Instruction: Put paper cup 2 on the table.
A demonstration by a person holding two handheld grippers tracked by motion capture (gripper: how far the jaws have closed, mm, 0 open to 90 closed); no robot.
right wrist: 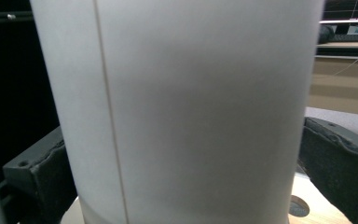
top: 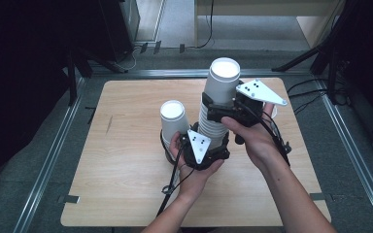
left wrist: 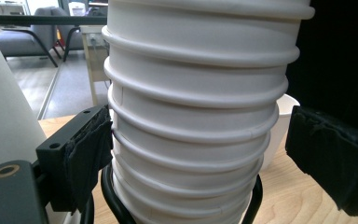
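Note:
A tall stack of upturned white paper cups [top: 212, 128] stands mid-table. The top cup [top: 223, 80] rises above the rest. My right gripper [top: 219, 108] is shut on that top cup [right wrist: 186, 107], and both pads [right wrist: 51, 182] lie against its sides. Low on the stack [left wrist: 196, 107] is my left gripper [top: 212, 143]. Its left pad [left wrist: 86, 158] presses into the rims, and the right pad [left wrist: 335, 158] sits at the far side with a thin sliver showing. A single upturned cup [top: 173, 119] stands just left of the stack.
The wooden table [top: 126, 160] has bare room to the left, right and front. A black cable [top: 172, 182] trails from the left gripper toward the front edge. Another white rim [left wrist: 286, 119] peeks out behind the stack. Metal rails and cables run along the floor around the table.

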